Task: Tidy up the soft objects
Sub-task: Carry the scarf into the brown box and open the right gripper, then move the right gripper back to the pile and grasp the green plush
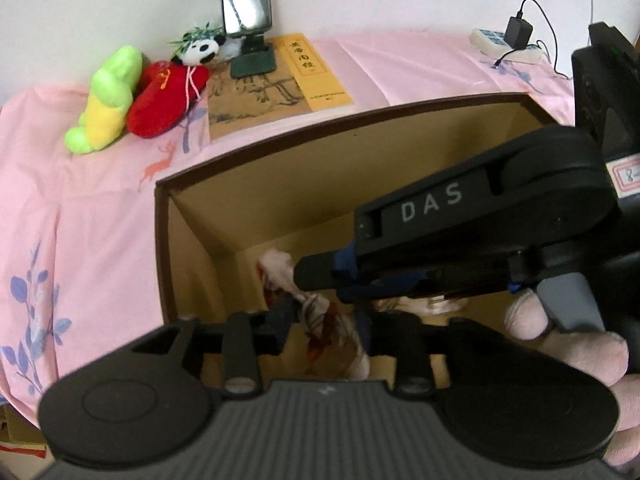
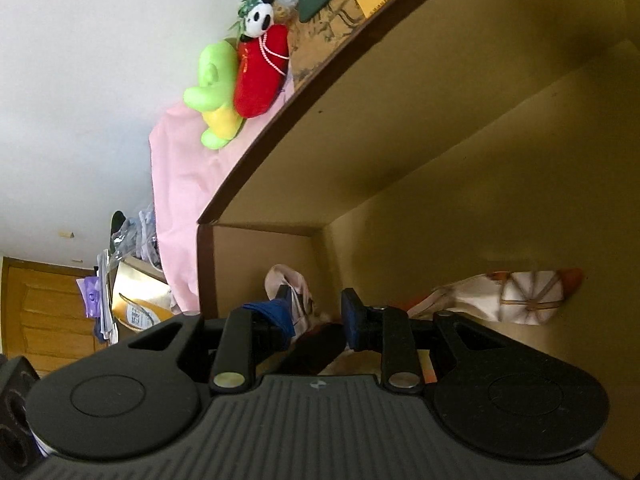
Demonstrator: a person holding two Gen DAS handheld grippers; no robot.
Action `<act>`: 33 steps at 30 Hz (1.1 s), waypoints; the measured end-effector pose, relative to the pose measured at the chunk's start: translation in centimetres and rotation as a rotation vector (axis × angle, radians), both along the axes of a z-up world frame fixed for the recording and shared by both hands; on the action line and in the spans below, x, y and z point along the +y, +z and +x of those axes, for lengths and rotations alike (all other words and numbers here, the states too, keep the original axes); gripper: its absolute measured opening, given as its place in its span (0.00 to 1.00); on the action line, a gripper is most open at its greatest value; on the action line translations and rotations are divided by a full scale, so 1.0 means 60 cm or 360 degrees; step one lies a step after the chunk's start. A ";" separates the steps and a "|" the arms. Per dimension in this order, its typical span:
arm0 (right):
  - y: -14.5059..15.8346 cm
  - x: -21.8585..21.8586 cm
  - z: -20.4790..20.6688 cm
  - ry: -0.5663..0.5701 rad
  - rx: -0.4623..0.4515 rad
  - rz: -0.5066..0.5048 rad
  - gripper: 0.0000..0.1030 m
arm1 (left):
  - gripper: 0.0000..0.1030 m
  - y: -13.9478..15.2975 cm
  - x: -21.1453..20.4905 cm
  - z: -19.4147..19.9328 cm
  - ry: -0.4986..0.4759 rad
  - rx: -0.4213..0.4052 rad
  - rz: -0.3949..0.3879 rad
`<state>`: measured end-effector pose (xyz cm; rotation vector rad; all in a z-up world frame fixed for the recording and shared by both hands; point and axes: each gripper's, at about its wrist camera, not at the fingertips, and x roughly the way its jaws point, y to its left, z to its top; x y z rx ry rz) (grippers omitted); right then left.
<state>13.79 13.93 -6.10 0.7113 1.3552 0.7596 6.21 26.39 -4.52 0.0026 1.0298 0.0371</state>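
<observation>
Down inside the cardboard box [image 1: 280, 200], both tools hung over the patterned cloth [image 1: 316, 312] on its floor. Left tool [image 1: 328, 320] was spread, right tool [image 2: 316, 320] slightly parted, neither pinching it. I'd lift clear without snagging, then fetch the plush toys [image 1: 132, 96] from the bed's [image 1: 80, 220] far edge.

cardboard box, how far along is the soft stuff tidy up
Looks done: a patterned cloth is inside the cardboard box. In hand: both grippers reach into the box at the cloth; the left gripper is open around it, and whether the right gripper grips it is unclear. Left: the green plush and the red-robed panda plush lie outside on the pink sheet.
</observation>
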 end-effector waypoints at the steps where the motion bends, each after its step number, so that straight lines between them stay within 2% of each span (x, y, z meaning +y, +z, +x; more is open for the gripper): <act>1: -0.003 -0.002 0.001 -0.0007 0.0004 0.0001 0.10 | 0.50 0.000 -0.001 0.000 0.0006 -0.0006 0.0018; 5: -0.009 -0.011 0.010 -0.0041 0.0030 0.0066 0.12 | 0.50 0.003 0.003 -0.006 0.0032 -0.0027 0.0051; 7: -0.010 -0.013 0.008 -0.0061 0.0006 0.0059 0.12 | 0.50 0.001 0.008 -0.010 0.0058 -0.0031 0.0024; 10: -0.018 -0.022 0.004 -0.0098 0.0023 0.0064 0.13 | 0.50 0.007 0.001 -0.020 0.0076 -0.0064 0.0070; 15: -0.022 -0.029 0.004 -0.0117 0.0035 0.0028 0.13 | 0.51 0.020 0.003 -0.054 0.0141 -0.0125 0.0036; 17: -0.011 -0.024 0.004 -0.0080 -0.0040 0.0024 0.13 | 0.51 0.028 0.007 -0.068 0.0176 -0.0148 -0.0011; 22: 0.046 -0.028 -0.016 0.0035 -0.0401 -0.0073 0.13 | 0.51 0.059 0.008 -0.101 0.0235 -0.0247 -0.0055; 33: 0.139 -0.135 -0.088 0.0015 -0.0778 -0.0017 0.13 | 0.52 0.112 -0.046 -0.155 0.0169 -0.0384 -0.0081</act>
